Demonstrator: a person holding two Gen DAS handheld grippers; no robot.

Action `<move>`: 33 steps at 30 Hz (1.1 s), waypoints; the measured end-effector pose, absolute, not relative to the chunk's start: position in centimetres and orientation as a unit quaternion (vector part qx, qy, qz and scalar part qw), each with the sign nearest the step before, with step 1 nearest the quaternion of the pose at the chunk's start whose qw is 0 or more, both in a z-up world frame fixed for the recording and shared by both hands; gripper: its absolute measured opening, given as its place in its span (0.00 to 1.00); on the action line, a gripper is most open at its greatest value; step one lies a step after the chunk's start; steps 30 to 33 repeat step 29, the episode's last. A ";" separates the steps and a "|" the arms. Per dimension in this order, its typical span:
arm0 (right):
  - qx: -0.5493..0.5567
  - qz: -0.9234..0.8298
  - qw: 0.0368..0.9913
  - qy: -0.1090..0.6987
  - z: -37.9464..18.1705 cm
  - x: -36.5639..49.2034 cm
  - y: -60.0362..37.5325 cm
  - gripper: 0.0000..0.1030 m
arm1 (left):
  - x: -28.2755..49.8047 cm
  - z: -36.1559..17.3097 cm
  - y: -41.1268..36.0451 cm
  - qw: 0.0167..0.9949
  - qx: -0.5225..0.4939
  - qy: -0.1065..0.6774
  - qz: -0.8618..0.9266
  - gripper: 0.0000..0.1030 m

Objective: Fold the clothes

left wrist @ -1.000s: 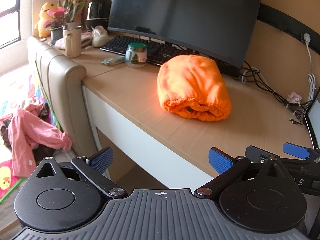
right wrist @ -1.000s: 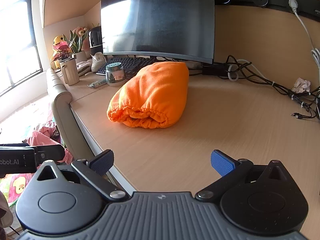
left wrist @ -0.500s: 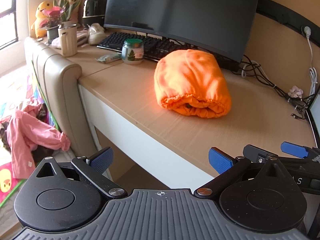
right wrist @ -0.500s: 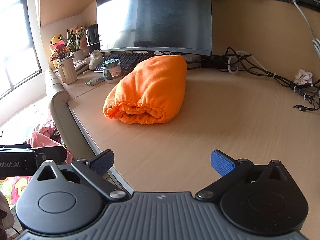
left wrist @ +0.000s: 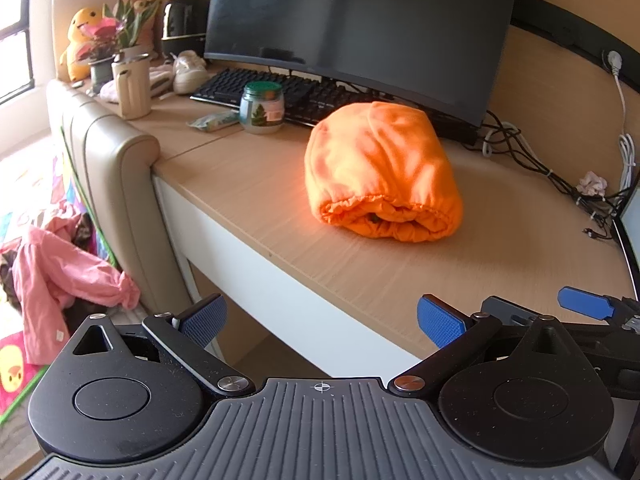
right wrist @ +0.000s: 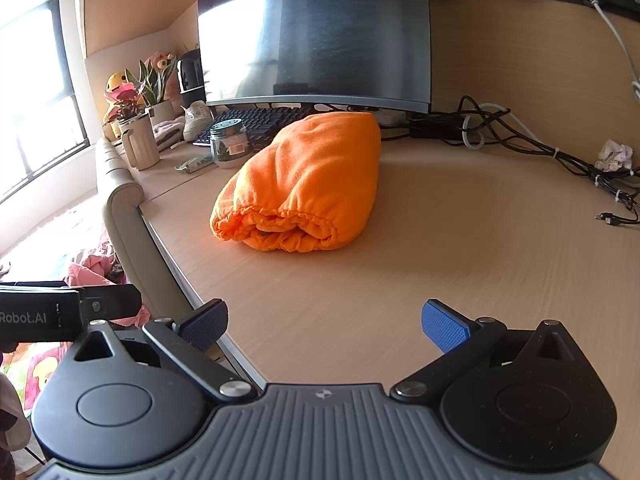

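Observation:
An orange garment [left wrist: 380, 168] lies folded into a thick bundle on the wooden desk [left wrist: 256, 184], in front of the monitor; it also shows in the right wrist view [right wrist: 304, 184]. My left gripper [left wrist: 322, 316] is open and empty, held off the desk's front edge, well short of the bundle. My right gripper [right wrist: 324, 320] is open and empty, low over the desk's front edge, also apart from the bundle. The right gripper's blue fingertip [left wrist: 584, 304] shows at the right in the left wrist view.
A monitor [left wrist: 352, 28], keyboard [left wrist: 272, 88], glass jar [left wrist: 262, 108], beige mug [left wrist: 132, 84] and plants stand behind and left of the bundle. Cables [right wrist: 560, 152] run along the back right. A padded chair back [left wrist: 116, 184] stands left of the desk. Pink clothes [left wrist: 60, 272] lie on the floor.
Both grippers have drifted slightly, so the bundle sits a little differently in each view. The bundle itself has not moved. Both grippers stay open.

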State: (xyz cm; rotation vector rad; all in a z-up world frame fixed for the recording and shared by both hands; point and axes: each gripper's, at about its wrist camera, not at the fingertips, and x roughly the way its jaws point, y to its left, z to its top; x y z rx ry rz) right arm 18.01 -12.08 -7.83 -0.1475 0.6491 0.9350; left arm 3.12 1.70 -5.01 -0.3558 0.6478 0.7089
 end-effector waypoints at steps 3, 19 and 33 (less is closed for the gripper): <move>-0.067 0.440 0.841 0.309 -7.9 18.1 -12.1 1.00 | 3.2 -5.0 1.7 0.872 -0.169 0.310 0.338 1.00; -0.075 0.445 0.839 0.304 -8.0 17.8 -11.7 1.00 | 3.2 -5.1 2.3 0.874 -0.173 0.303 0.338 1.00; -0.078 0.420 0.846 0.319 -8.8 18.9 -11.2 1.00 | 4.9 -6.4 4.0 0.877 -0.186 0.311 0.316 1.00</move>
